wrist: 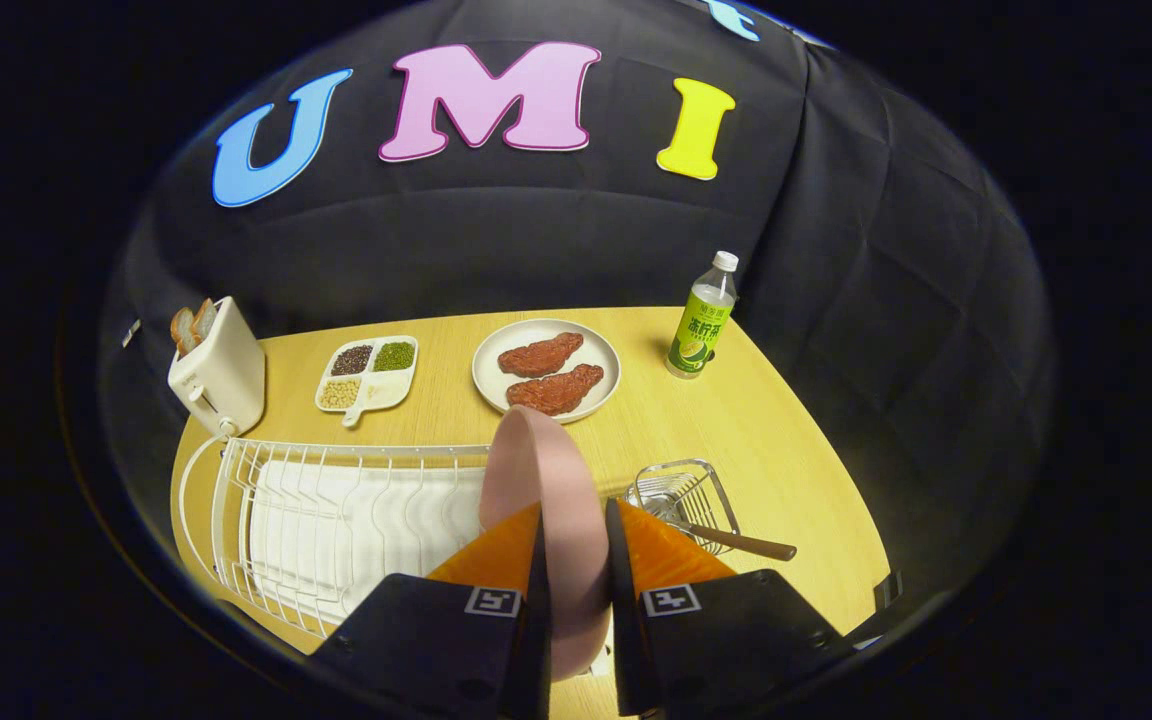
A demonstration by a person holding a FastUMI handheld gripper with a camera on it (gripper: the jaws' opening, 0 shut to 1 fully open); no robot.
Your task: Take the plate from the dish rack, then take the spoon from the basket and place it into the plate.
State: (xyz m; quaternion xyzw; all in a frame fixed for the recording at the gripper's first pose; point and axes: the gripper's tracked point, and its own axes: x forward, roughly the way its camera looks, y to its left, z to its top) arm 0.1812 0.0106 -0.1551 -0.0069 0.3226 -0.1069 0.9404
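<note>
Jaws [576,560] closed on pink round plate [548,500], one finger pressed to each face; plate held on edge, upright, between them. Lower rim of plate hidden behind finger bodies; contact between plate and rack not determinable. Upper rim stood up in front of near edge of beige round plate [546,368], masking a small part of it.

White wire dish rack [336,520] lay on light wooden bench [766,440], just left of fingers; near corner of rack cut off by left finger body. White ribbed drip tray visible beneath rack wires.

Small silver wire basket [688,495] sat just right of fingers, on bench. Wooden-handled spoon [731,541] rested in basket, handle projecting out over basket rim to the right; bowl end partly concealed behind right finger and basket wires, shape hard to make out.

Beyond held plate: beige plate carrying two reddish-brown meat pieces [548,372]. Left of that, white four-compartment tray [369,373] with dark, green and pale grains; fourth compartment contents unclear. Further left, cream toaster [219,378] with bread slices standing in slots, at bench corner. Right of beige plate, green-labelled drink bottle with white cap [702,320], upright, near far bench edge.
</note>
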